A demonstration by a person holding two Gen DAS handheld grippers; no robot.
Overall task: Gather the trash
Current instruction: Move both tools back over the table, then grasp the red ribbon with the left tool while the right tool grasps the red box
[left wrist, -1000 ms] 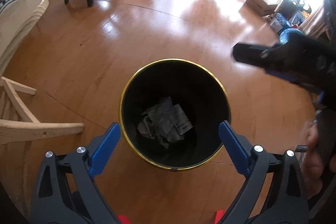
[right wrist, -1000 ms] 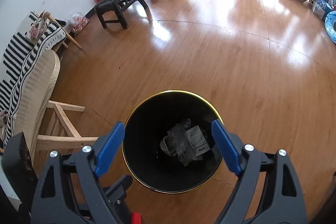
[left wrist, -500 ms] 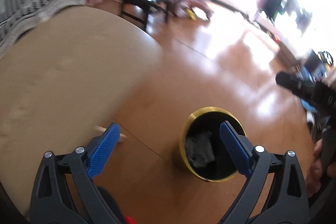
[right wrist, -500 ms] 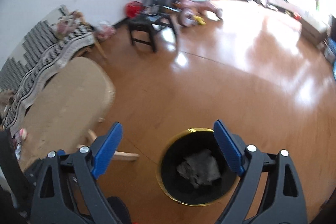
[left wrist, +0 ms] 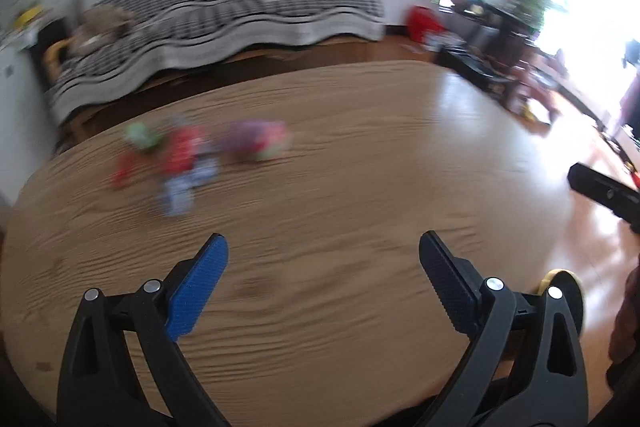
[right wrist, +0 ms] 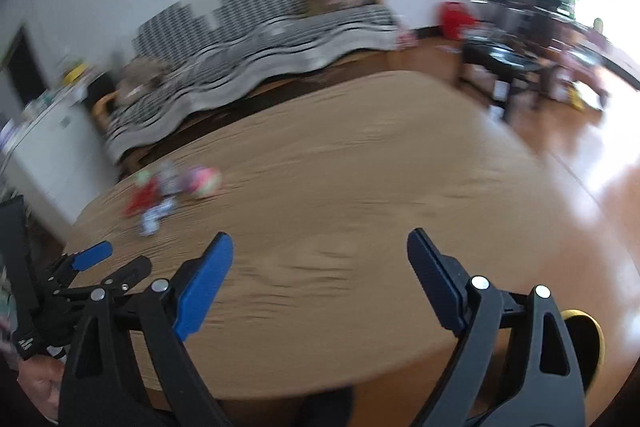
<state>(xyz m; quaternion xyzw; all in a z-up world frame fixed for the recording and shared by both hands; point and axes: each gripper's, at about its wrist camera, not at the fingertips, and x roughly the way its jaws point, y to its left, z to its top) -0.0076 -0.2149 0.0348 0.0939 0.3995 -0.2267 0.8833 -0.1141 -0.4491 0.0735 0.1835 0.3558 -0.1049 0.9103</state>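
A blurred heap of coloured trash [left wrist: 192, 155] lies on the far left part of the oval wooden table [left wrist: 340, 195]; in the right wrist view the trash [right wrist: 168, 193] sits at the table's left end. My left gripper [left wrist: 323, 281] hangs open over the near part of the table, nothing between its blue pads. My right gripper [right wrist: 320, 277] is open too, empty, above the near edge of the table [right wrist: 360, 187]. The left gripper's fingers [right wrist: 92, 254] show at the left of the right wrist view. The black bin's gold rim [left wrist: 560, 281] peeks out behind the right finger.
A sofa with a black-and-white striped cover [left wrist: 224, 27] stands behind the table against the white wall. A dark low table [right wrist: 508, 63] and a red bag [right wrist: 454, 13] are at the far right. Shiny wooden floor [left wrist: 568, 155] spreads to the right. The bin rim [right wrist: 584, 323] shows low right.
Both grippers have swung up and left, away from the bin on the floor, and now face the table with the trash. Both stay open and empty.
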